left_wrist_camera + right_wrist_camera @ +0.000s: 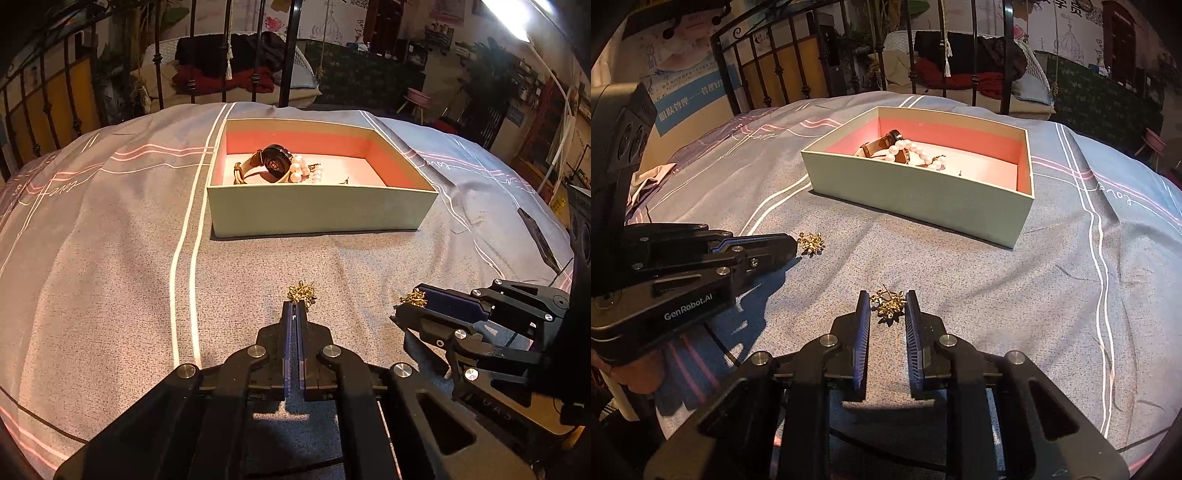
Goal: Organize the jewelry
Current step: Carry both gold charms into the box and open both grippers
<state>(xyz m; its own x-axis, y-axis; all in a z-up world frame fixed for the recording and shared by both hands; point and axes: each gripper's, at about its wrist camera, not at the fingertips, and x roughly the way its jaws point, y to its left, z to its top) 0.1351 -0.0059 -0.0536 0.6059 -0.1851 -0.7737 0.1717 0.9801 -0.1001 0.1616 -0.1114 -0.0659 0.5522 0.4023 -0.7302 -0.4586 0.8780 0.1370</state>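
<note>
Two gold earrings sit on the bedspread (110, 240), near the box (317, 210). Left gripper (296, 308) is pinched shut on one earring (302, 292). Right gripper (886, 306) squeezes the other earring (887, 304). Lift both slowly, then drop them far over the box wall.

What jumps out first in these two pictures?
A pale green cardboard box with a pink lining sits on the grey bedspread, holding a black-faced watch and a white pearl bracelet. Nearer, each black gripper pinches a small gold cluster earring: left, right.
</note>
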